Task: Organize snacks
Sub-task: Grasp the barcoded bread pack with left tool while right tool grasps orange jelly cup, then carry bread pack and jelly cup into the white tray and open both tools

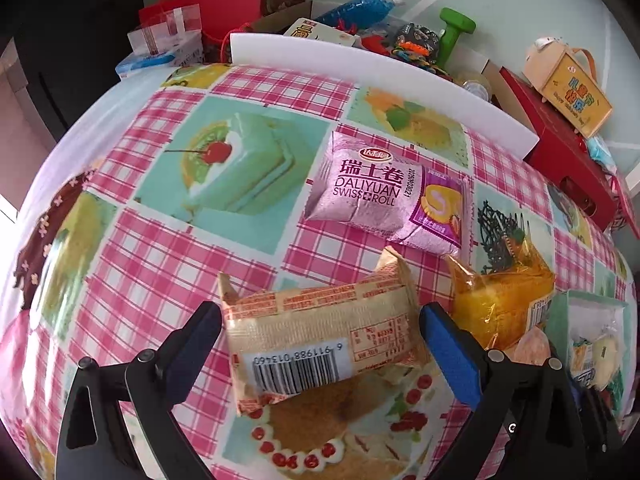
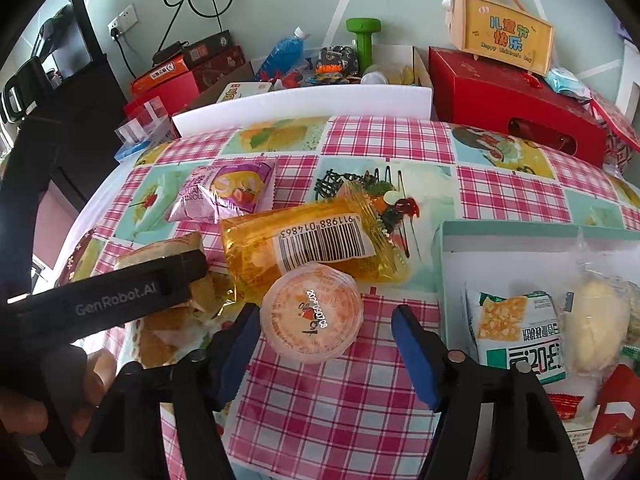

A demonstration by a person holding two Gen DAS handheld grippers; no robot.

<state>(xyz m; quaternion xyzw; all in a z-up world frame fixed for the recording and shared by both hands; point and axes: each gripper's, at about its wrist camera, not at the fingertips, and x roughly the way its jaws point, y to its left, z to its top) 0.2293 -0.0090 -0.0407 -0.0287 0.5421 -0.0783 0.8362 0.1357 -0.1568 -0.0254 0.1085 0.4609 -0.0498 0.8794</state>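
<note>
On the pink checked tablecloth (image 1: pixel 160 260), my left gripper (image 1: pixel 320 312) stands open astride a beige snack packet (image 1: pixel 320 332) that lies barcode up; its pads sit close at both ends, and I cannot tell whether they touch. In the right wrist view my right gripper (image 2: pixel 325 313) is open around a round orange jelly cup (image 2: pixel 312 312), the left pad near its rim and a gap on the right. An orange clear packet (image 2: pixel 312 240) lies just beyond the cup. Farther back is a purple Swiss roll packet (image 1: pixel 384 196).
A teal-rimmed white box (image 2: pixel 444 264) at the right holds a green-and-white packet (image 2: pixel 516 332) and a wrapped pale bun (image 2: pixel 596 324). Behind the table stand a white foam board (image 1: pixel 360 72), a red box (image 2: pixel 512 108), a green dumbbell (image 2: pixel 362 36) and a blue bottle (image 2: pixel 280 54). A hand (image 2: pixel 92 376) grips the left tool.
</note>
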